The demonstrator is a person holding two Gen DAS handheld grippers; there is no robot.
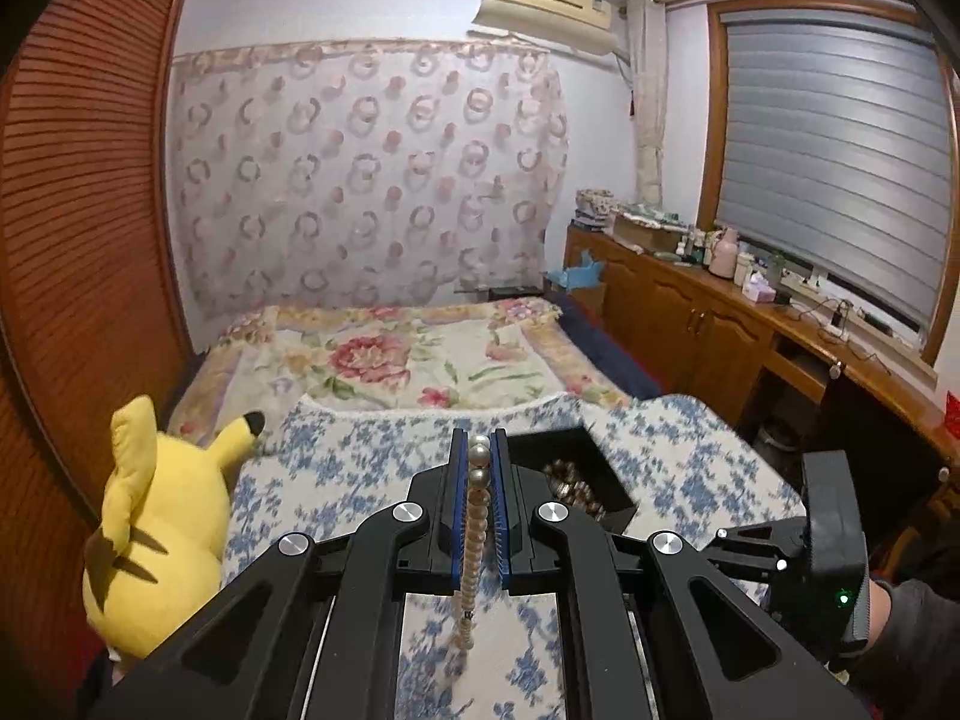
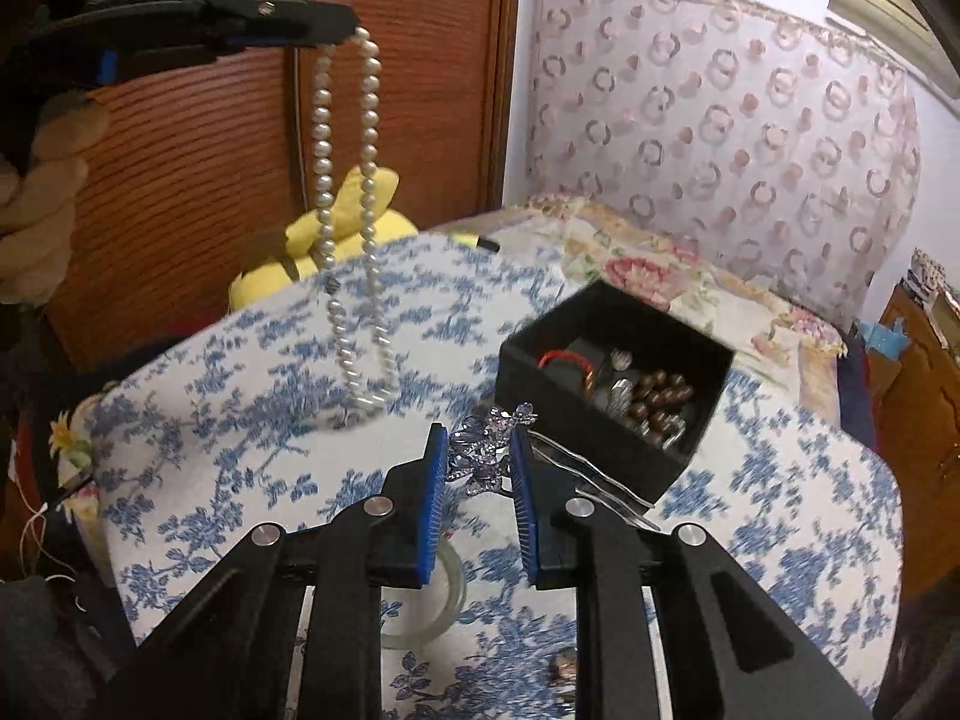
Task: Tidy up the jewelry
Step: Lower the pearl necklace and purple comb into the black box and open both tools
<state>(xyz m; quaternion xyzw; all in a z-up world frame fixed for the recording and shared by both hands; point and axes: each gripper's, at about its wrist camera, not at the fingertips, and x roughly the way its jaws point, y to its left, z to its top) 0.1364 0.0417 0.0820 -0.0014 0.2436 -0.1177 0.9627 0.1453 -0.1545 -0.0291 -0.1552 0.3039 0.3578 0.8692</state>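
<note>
My left gripper [image 1: 479,441] is shut on a white pearl necklace [image 1: 477,516]; in the right wrist view the left gripper [image 2: 351,24] holds the necklace [image 2: 366,138] high, its loop hanging down to just above the blue-flowered cloth [image 2: 240,420]. My right gripper [image 2: 480,438] is shut on a purple jewelled hair pin [image 2: 486,450] whose silver prongs stick out to the right. An open black box [image 2: 606,420] with brown beads, a red ring and silver pieces stands just beyond the right gripper; it also shows in the left wrist view [image 1: 618,516].
A pale green bangle [image 2: 447,600] lies on the cloth under my right gripper, with a small metal piece [image 2: 564,669] nearby. A yellow plush toy [image 1: 156,534] sits at the cloth's left edge. A floral bed [image 1: 390,354], a wooden wardrobe [image 1: 78,240] and a cabinet [image 1: 690,306] surround.
</note>
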